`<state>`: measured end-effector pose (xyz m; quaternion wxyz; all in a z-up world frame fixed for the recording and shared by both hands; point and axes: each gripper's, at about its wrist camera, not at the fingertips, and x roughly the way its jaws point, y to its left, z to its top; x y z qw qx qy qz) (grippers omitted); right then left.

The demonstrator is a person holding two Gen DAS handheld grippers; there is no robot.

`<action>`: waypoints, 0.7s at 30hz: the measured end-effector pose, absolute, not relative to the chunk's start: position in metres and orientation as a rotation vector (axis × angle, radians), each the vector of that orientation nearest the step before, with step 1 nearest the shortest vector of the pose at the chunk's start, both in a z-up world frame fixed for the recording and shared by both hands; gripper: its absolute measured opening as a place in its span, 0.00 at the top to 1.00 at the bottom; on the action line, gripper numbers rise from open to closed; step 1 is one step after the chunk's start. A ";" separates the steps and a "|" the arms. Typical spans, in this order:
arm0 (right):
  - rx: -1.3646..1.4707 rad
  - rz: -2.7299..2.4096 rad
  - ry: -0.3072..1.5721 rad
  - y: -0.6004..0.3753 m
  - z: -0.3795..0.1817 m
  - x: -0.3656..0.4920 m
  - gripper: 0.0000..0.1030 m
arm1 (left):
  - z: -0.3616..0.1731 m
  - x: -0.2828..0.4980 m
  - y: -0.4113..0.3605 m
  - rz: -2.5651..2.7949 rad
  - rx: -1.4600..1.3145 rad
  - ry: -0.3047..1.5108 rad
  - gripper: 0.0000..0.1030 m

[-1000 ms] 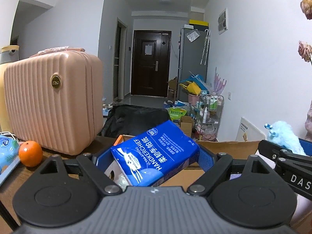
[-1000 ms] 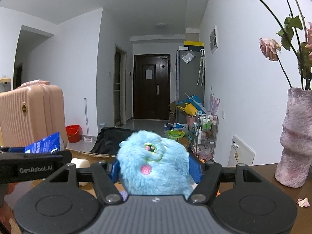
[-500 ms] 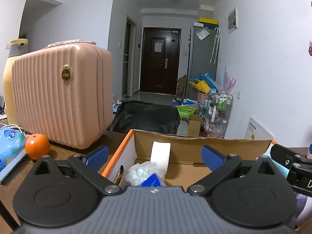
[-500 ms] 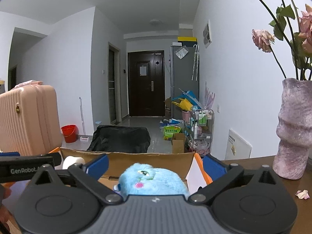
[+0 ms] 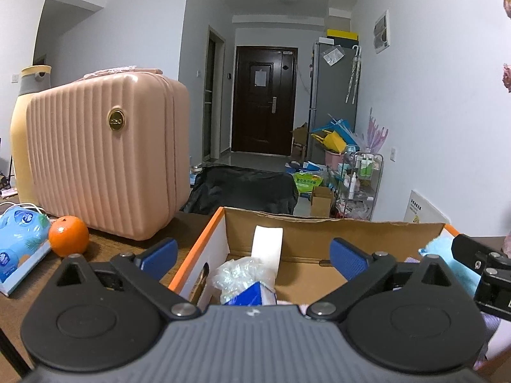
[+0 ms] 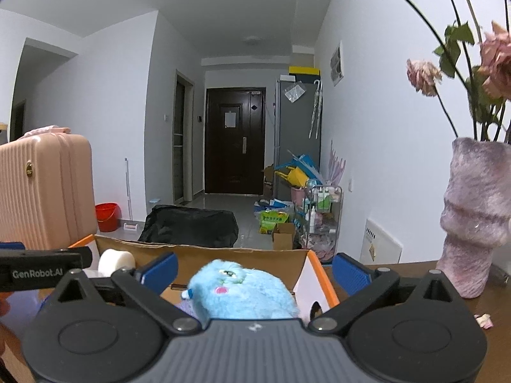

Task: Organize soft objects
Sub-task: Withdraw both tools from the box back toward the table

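Pink ribbed suitcase [image 5: 105,156]: upright on the wooden table [image 5: 105,245], left of the box; largest item on the surface.

Cardboard box [image 5: 332,233]: open-topped, orange edging, white outer sides; stands on the table in front of both grippers and holds the soft items.

Textured lilac vase [image 6: 476,217]: on the table at the right, well apart from the box, with dried pink roses [image 6: 424,73] rising from it.

Left gripper [image 5: 254,255]: blue-padded fingers spread wide, nothing between them, held over the left part of the box.

Right gripper [image 6: 254,269]: fingers likewise spread wide and empty, poised over the right part of the box.

Blue plush toy [image 6: 242,290]: lies inside the box at its right end, face up, free of the pads.

Blue tissue pack [image 5: 249,293]: inside the box at its left end; only a corner shows above the gripper body.

Crumpled clear plastic [image 5: 239,271]: in the box, touching the tissue pack.

White roll [image 5: 267,245]: upright against the box's back wall.

Blue wipes packet [image 5: 19,239]: on the table, far left.

Orange [image 5: 68,235]: on the table, between the packet and the suitcase.
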<state>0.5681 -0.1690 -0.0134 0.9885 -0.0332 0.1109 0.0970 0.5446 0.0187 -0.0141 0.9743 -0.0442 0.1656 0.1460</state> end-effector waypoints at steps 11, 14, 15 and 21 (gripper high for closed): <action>-0.092 0.201 0.209 -0.177 -0.014 0.527 0.00 | -0.014 0.512 0.014 0.278 -0.077 0.320 0.00; -0.093 0.200 0.213 -0.179 -0.015 0.515 0.00 | -0.014 0.501 0.011 0.271 -0.072 0.320 0.00; -0.093 0.199 0.213 -0.179 -0.016 0.510 0.00 | -0.014 0.497 0.011 0.268 -0.069 0.320 0.00; -0.101 0.202 0.229 -0.184 -0.019 0.484 0.00 | -0.013 0.469 0.007 0.257 -0.067 0.324 0.00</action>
